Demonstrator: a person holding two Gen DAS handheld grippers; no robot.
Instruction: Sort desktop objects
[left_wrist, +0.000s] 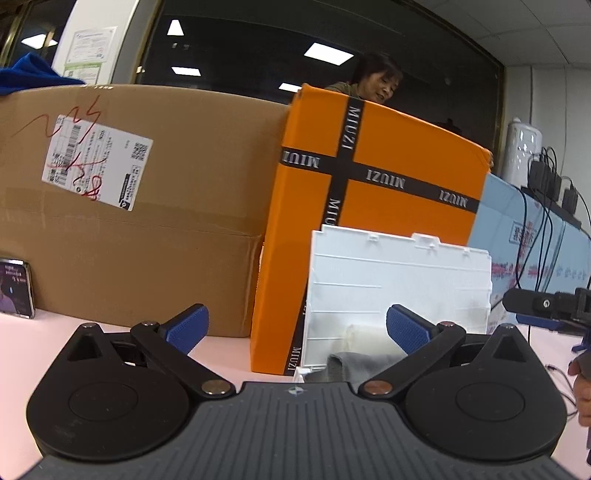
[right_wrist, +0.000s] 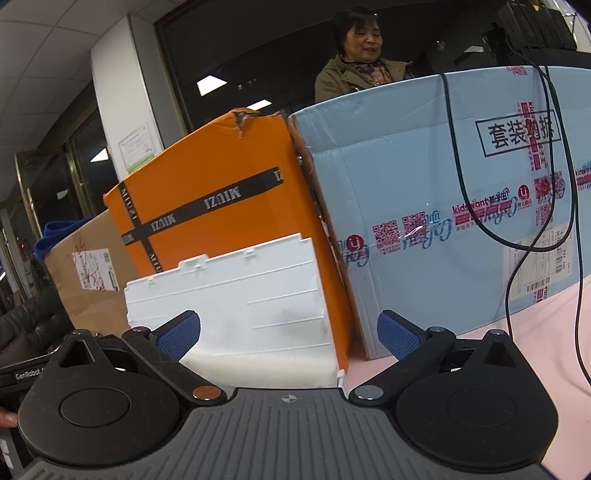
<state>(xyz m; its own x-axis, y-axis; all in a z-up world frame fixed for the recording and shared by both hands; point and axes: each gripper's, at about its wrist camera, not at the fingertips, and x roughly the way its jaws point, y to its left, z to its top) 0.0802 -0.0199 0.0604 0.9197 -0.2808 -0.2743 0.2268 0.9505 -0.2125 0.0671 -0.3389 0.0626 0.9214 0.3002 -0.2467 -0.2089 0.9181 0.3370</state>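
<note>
I have both tools low over the pale pink tabletop, and the room ahead is tight. My left gripper has its ribbed blue pads spread wide with nothing between them; my right gripper is spread the same way, also empty. Straight in front stands the white ribbed plastic bin, a thin moulded wall with notched tabs along its top edge, and a grey folded cloth shows at its foot in the left view. The bin rests right against the glossy orange carton crossed with black printed tape, which stands upright with a torn top corner visible in the right view. To the left, a large brown corrugated cardboard box with a white shipping label closes that side, touching the orange carton; a blue cloth lies on top of it. To the right, a light blue printed carton walls off that flank, black cables hanging down its face. The only open strip is the bare pink surface at the right beside the blue carton. A small lit phone screen sits at the far left edge. A person in an olive jacket stands behind the boxes.
</note>
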